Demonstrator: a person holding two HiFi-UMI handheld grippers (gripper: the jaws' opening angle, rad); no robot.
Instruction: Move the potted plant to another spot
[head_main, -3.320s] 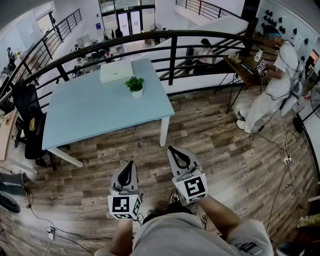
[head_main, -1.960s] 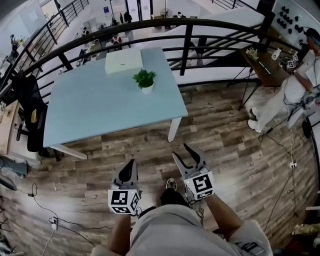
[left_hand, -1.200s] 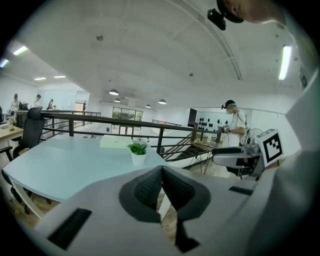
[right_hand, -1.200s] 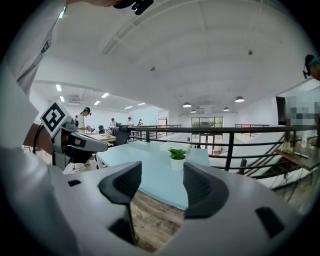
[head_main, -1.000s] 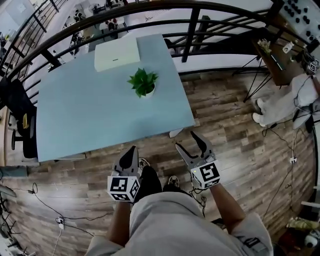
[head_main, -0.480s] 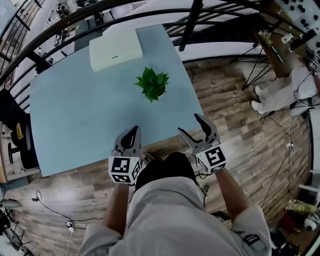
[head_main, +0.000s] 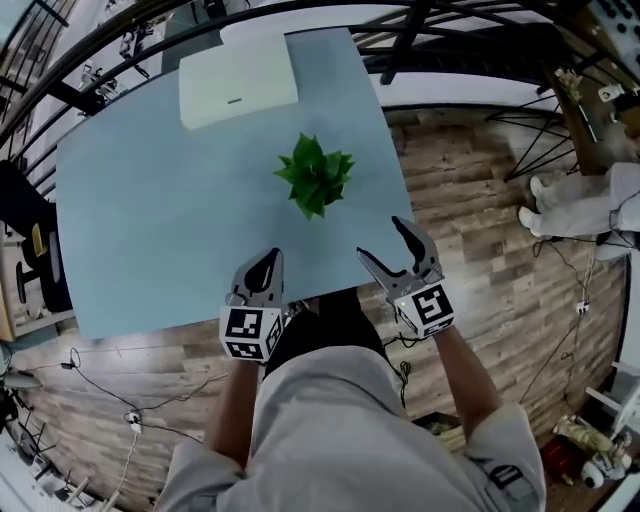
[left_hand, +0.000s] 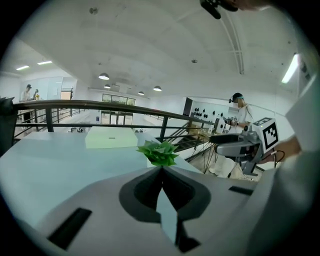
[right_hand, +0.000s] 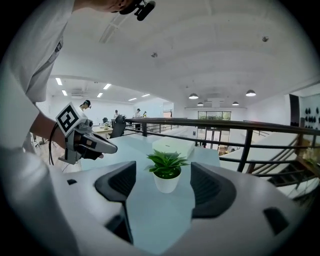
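Potted plant upright on the pale blue table, centre of head view, lying up-frame of both grippers and roughly midway between them. Right gripper empty, jaws just lately opening and wide, target framed dead ahead through their gap yet apart; left gripper pinched together, empty. Right seemingly the readier, though reach hard to judge.

Pale blue table on wood floor — potted plant, white box.

From above, potted plant — pot hidden by leaves.
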